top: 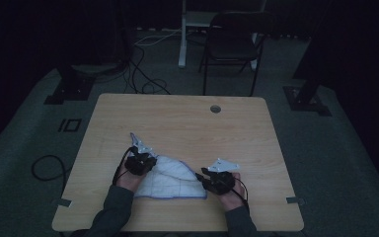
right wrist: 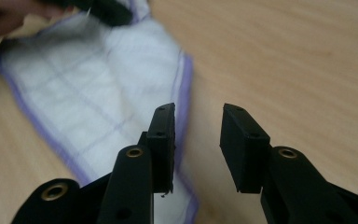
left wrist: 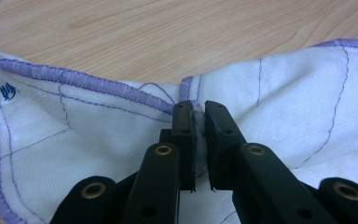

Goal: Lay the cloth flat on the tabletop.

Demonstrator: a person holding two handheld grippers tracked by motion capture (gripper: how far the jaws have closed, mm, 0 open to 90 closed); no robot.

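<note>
A white quilted cloth (top: 170,180) with a purple hem lies folded near the front edge of the wooden table (top: 187,118). My left gripper (top: 149,161) sits at the cloth's left upper corner. In the left gripper view the jaws of my left gripper (left wrist: 197,112) pinch a raised fold of the cloth (left wrist: 298,93) between the pads. My right gripper (top: 202,176) rests at the cloth's right corner. In the right gripper view my right gripper (right wrist: 198,116) stands open above bare wood, with the hem of the cloth (right wrist: 98,93) just beside its left jaw and nothing between the pads.
A round cable hole (top: 215,108) sits near the table's far edge. Beyond the table stand a dark folding chair (top: 234,42) and a white post (top: 182,34), with cables (top: 143,74) across the floor. Bare wood stretches behind and to the right of the cloth.
</note>
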